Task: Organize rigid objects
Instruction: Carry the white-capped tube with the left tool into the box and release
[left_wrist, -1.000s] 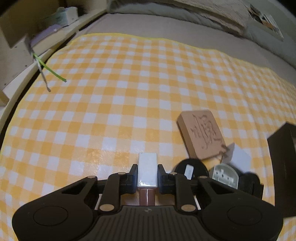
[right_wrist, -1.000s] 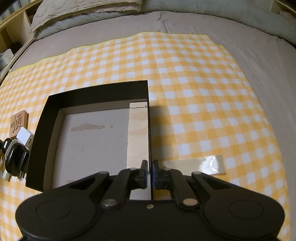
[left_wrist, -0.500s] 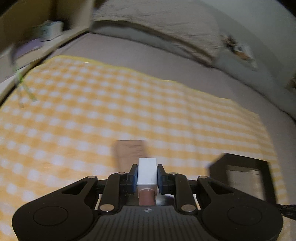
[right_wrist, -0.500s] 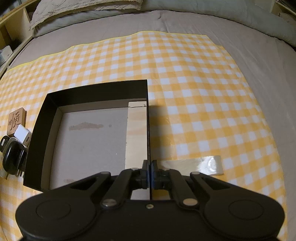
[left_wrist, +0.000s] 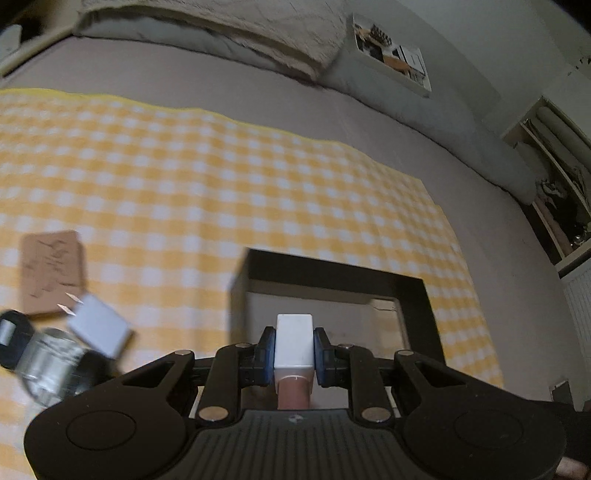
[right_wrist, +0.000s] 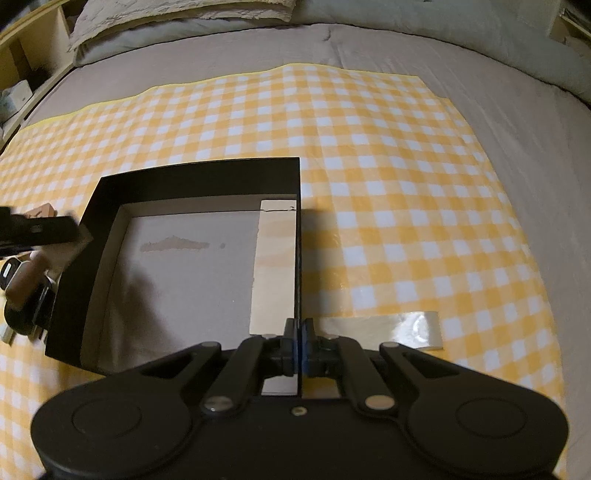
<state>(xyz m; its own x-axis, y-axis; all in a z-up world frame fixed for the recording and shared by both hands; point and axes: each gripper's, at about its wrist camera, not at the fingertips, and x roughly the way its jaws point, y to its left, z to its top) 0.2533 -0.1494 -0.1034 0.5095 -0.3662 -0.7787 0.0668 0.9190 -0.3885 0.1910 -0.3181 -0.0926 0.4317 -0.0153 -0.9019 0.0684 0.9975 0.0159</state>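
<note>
Ahead of the left wrist camera, the left tongs (left_wrist: 294, 350) clamp a white block (left_wrist: 294, 345) above the near edge of the black box (left_wrist: 334, 267), apparently to drop it inside. From the right wrist camera, the right tongs (right_wrist: 297, 345) pinch shut on the box's right wall, likely steadying it on the checked cloth (right_wrist: 388, 206) covering the bed.

Glossy checked cloth (right_wrist: 406, 206), matt black box (right_wrist: 199, 177)

A yellow-and-white checked cloth (right_wrist: 388, 177) is spread over the grey bed (right_wrist: 517, 110). A black box (right_wrist: 199, 173) with a pale grey floor is seen; a white block (left_wrist: 294, 345) with a pinkish stem is shown, and a tan tile (left_wrist: 50, 271).
</note>
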